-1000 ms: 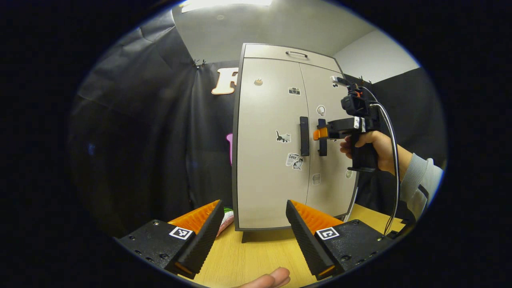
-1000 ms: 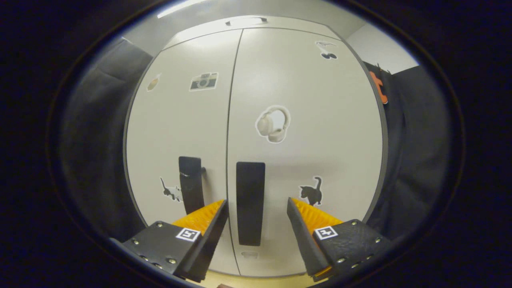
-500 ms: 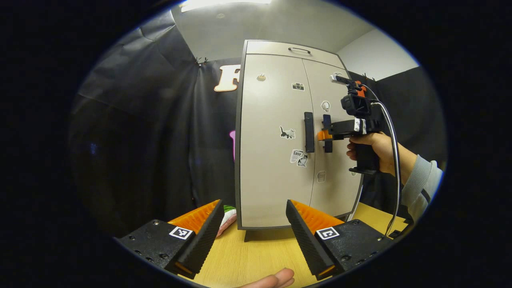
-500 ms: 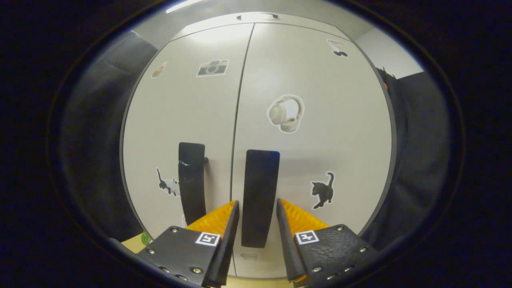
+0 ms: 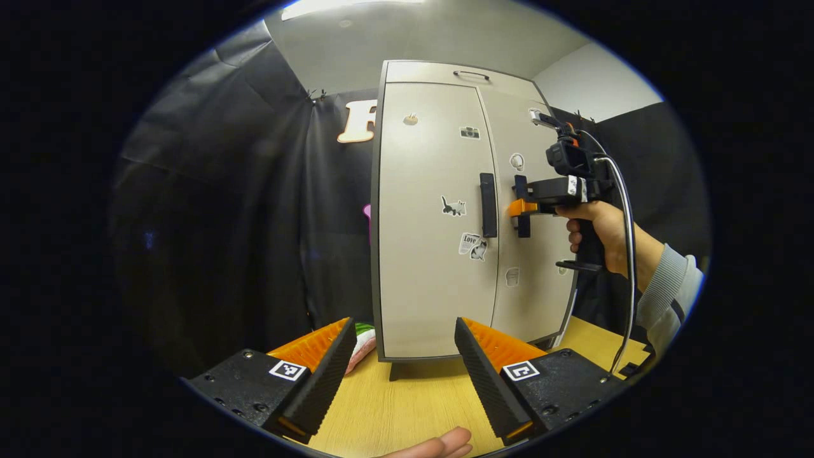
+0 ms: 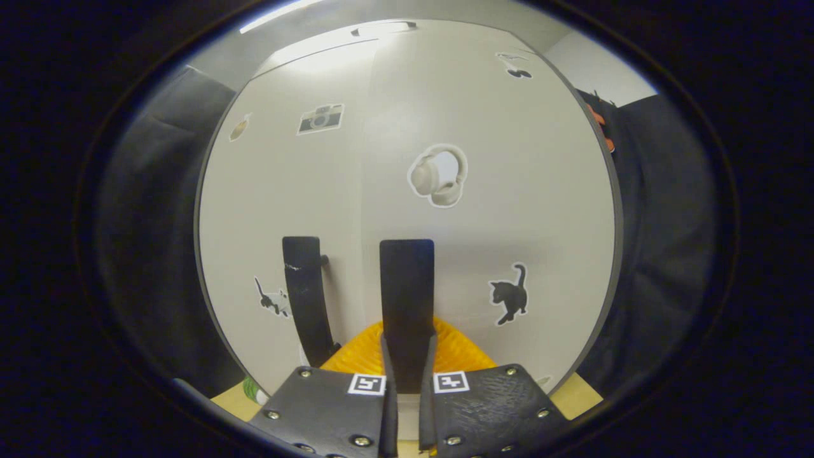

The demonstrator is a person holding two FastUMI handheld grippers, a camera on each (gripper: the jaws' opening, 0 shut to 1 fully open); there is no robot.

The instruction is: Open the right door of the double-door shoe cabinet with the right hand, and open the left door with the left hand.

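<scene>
The beige, smooth-fronted shoe cabinet stands upright on the wood-grain table, doors dotted with cat, camera and headphone stickers; one sticker reads "Love". The right gripper is clenched on the flat black right door handle. The left gripper hangs released, ridged pads apart, well short of the left door handle.

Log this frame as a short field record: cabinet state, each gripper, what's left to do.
cabinet: beige double-door shoe cabinet on wooden table, both doors look shut
right gripper: shut on black vertical right door handle
left gripper: open, held back from the cabinet
left door handle: untouched
remaining: pull right door, then grasp left handle
</scene>
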